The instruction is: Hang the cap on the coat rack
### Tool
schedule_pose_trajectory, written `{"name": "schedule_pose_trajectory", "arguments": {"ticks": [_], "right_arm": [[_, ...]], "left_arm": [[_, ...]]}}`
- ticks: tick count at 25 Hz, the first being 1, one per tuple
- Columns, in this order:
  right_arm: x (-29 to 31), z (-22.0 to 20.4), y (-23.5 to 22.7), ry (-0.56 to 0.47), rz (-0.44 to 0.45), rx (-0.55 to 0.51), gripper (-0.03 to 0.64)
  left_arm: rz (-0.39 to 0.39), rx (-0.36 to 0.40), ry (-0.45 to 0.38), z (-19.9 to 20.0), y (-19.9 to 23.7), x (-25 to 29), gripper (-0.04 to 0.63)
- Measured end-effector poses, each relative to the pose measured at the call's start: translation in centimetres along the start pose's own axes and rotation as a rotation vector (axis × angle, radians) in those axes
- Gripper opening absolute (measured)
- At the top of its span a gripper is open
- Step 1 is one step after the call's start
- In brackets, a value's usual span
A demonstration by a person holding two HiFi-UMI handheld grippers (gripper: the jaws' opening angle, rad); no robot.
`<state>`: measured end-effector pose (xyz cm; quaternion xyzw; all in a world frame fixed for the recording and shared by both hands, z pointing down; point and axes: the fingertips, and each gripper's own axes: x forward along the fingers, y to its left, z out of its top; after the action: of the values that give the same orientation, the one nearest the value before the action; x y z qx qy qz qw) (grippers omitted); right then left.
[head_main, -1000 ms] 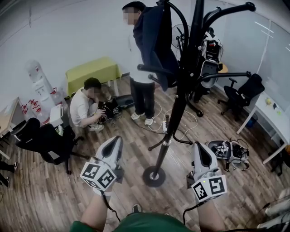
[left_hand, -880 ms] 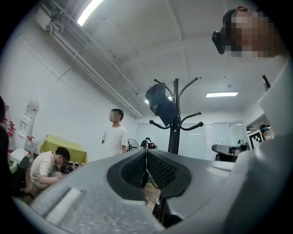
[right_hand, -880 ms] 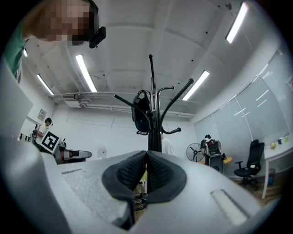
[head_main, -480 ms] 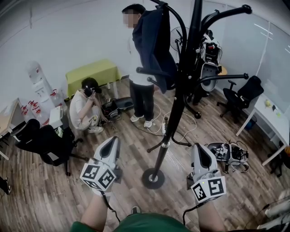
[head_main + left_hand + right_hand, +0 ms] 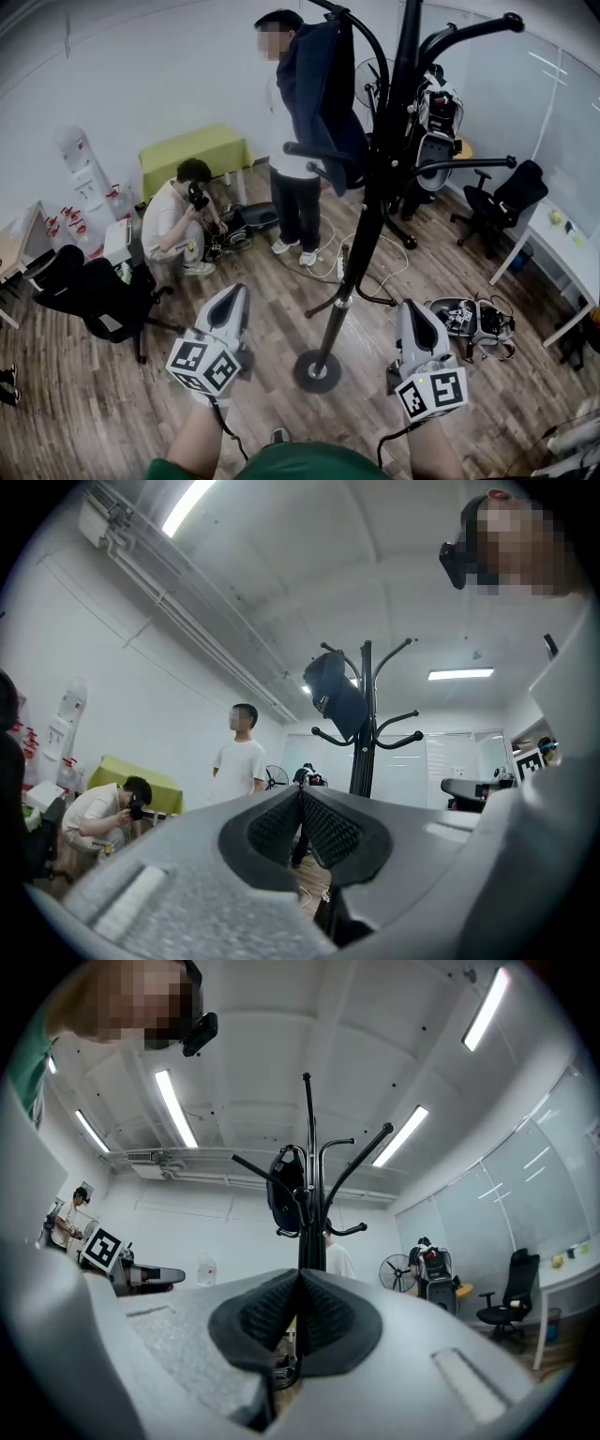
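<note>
Cap [image 5: 323, 84] is up on the coat rack [image 5: 373, 202] already. It's the navy one, draped over an upper hook on the side toward the standing person [image 5: 296, 192]. From the left gripper view it hangs crown-out, just beside the pole.

Your L gripper [image 5: 239, 294] has its jaws pressed together w/ nothing btwn them. R gripper [image 5: 413, 309] is the same: pads meeting, empty. Both are low, either side of the rack base [image 5: 319, 367] and apart from it.

Looks like the hang is basically done, so the job now is to not undo it. Keep both grippers low and clear of the pole, since a knock could prob. shake the cap loose. Check it sits deep on the hook, not just on the tip. Can't tell from here how far it's seated. If it looks shaky, go in w/ one gripper only, pinch the brim and nudge it further on.

Vs. the earlier frames:
- **Grippers:** same spots, same closed jaws.
- **Cap & rack:** no change, bar a slight shift in framing.
- **Crouching person [image 5: 174, 220]:** was bent over gear on the floor, now holds sth dark up at the face.
</note>
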<state>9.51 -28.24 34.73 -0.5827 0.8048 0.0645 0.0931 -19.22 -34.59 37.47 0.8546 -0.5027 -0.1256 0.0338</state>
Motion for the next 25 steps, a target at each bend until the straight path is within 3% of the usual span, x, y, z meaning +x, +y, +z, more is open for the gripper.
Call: {"name": "schedule_pose_trajectory", "arguments": {"ticks": [25], "right_arm": [[0.06, 0.54, -0.04, -0.015, -0.005, 0.012, 0.003]], "left_arm": [[0.000, -0.011, 0.004, -0.14, 0.39, -0.08, 0.015]]}}
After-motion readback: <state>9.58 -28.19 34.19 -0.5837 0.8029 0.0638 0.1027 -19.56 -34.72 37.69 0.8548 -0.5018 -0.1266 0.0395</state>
